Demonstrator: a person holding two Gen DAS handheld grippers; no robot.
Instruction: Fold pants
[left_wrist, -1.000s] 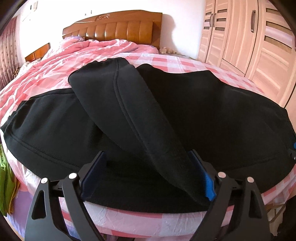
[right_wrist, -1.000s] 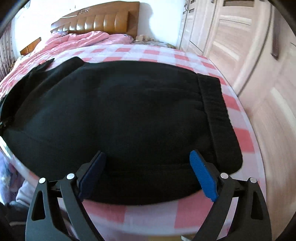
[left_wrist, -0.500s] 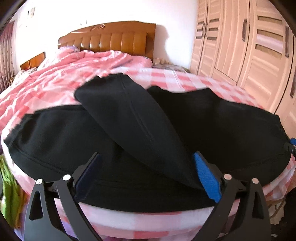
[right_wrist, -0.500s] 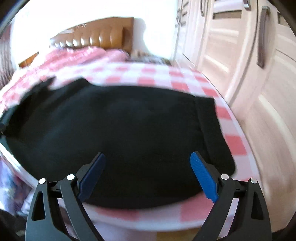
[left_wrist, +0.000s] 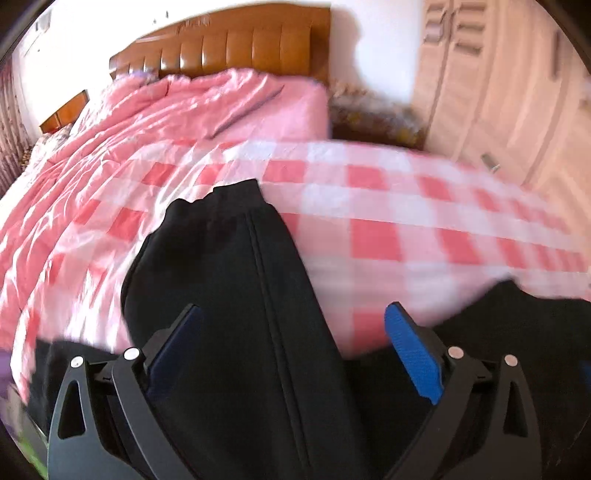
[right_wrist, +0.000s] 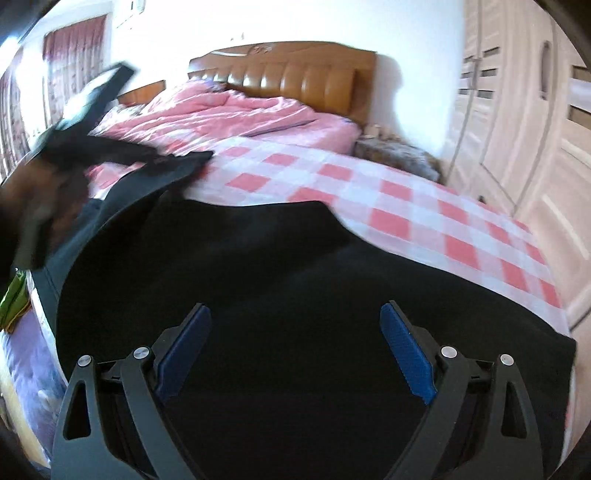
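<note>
Both grippers have their jaws spread wide with nothing pinched, so no grab is set yet. The left gripper (left_wrist: 291, 339) hangs right over a black trouser leg (left_wrist: 229, 266) that runs away from it across the checked sheet (left_wrist: 369, 236), probably lined up to take that leg. The right gripper (right_wrist: 295, 339) sits above the broad seat of the black pants (right_wrist: 280, 266), spread flat near the bed's edge. Pink duvet (right_wrist: 221, 114) and headboard (right_wrist: 295, 81) lie beyond.
</note>
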